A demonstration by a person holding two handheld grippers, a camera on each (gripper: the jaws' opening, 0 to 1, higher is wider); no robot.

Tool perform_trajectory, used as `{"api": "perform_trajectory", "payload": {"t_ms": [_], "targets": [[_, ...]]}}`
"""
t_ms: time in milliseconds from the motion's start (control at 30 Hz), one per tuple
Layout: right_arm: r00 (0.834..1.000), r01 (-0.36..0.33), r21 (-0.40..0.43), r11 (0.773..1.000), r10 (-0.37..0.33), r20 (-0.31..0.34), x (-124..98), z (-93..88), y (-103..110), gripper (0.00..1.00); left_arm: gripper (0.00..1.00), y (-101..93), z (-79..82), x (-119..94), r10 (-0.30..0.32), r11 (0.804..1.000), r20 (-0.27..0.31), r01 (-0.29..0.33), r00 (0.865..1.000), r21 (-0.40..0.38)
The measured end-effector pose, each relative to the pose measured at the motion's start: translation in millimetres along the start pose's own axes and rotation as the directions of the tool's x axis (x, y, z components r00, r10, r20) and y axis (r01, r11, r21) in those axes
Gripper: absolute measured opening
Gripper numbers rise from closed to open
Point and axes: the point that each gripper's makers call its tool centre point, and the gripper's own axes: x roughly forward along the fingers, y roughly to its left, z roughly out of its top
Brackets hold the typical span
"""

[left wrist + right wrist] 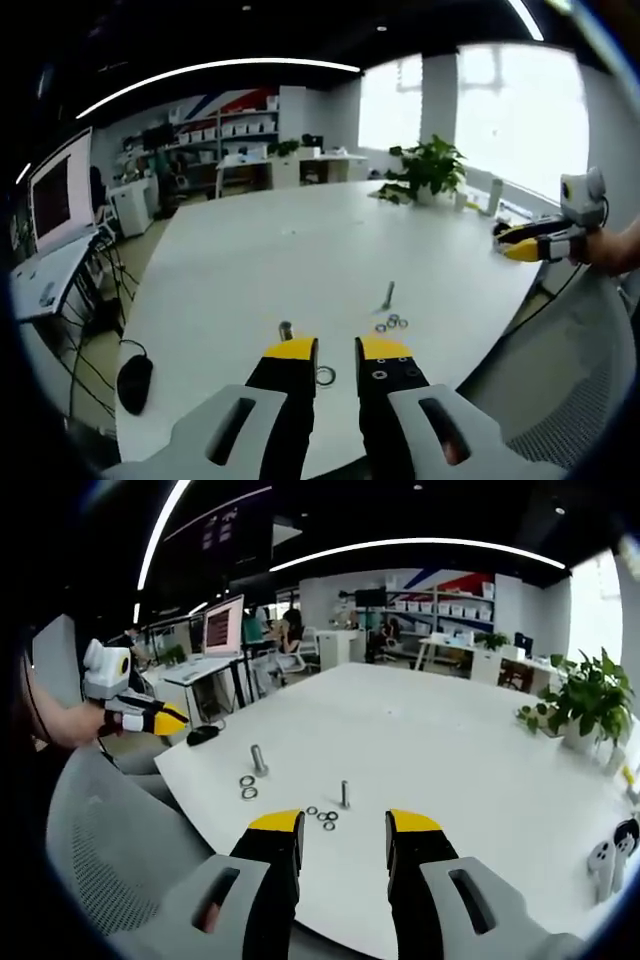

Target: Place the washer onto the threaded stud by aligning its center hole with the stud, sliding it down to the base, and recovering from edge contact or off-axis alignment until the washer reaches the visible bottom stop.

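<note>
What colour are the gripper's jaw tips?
Yellow, on black jaws; the right gripper shows it best in the right gripper view.

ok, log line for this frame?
left tool: open, empty | right tool: open, empty | washers: on table | stud: upright, bare

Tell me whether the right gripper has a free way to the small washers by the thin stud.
Probably yes. The right gripper is open and empty, and the small washers lie on the bare white table just ahead of it, beside the thin stud, with nothing between.

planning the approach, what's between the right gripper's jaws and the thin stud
In the right gripper view, a cluster of small washers lies between the open right gripper and the thin stud.
</note>
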Motion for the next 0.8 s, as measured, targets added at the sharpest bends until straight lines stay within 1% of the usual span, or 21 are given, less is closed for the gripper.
{"api": "perform_trajectory", "payload": {"t_ms": [100,267,400,433,500,600,667,700,800], "targets": [[1.000,0.009,0.007,1.000,-0.009,0.008,0.0,2.1,-2.8,0.35,0.13,0.6,0.2,2.4,-0.008,1.000,-0.005,0.008,1.000,-0.016],[1.000,0.004,0.005,1.000,-0.004,-0.001,0.4,0.0,-1.0,0.35,0.13,-3.5,-8.0,3.7,-0.026,0.999,-0.036,0.025,0.999,-0.020],[1.000,0.004,0.002,1.000,-0.004,0.000,0.4,0.8,-1.7,0.35,0.13,2.0,-7.1,4.0,-0.002,1.000,-0.039,0.001,0.999,-0.028],[1.000,0.008,0.009,1.000,-0.008,0.003,0.0,1.2,-3.3,0.35,0.13,4.9,-6.1,3.7,0.011,1.000,-0.037,-0.012,0.999,-0.017],[1.000,0.011,0.016,1.000,-0.011,0.004,0.2,1.4,-4.6,0.35,0.14,5.3,-4.6,4.8,0.010,1.000,-0.038,-0.010,0.999,-0.002],[1.000,0.010,0.014,1.000,-0.010,-0.003,1.1,0.7,-3.4,0.35,0.14,2.0,-14.1,10.3,-0.005,1.000,-0.097,0.007,0.995,0.019],[1.000,0.008,0.008,1.000,-0.008,-0.002,1.0,1.1,-2.6,0.35,0.14,1.9,-15.9,12.6,-0.010,1.000,-0.108,0.011,0.994,0.015],[1.000,0.009,0.002,1.000,-0.009,0.012,-0.4,3.4,-2.6,0.35,0.15,2.6,-17.0,13.6,-0.013,1.000,-0.115,0.015,0.993,0.016],[1.000,0.014,0.013,1.000,-0.014,0.020,-1.6,4.3,-4.0,0.35,0.15,9.1,-18.2,19.5,-0.013,1.000,-0.135,0.016,0.991,0.023]]}}
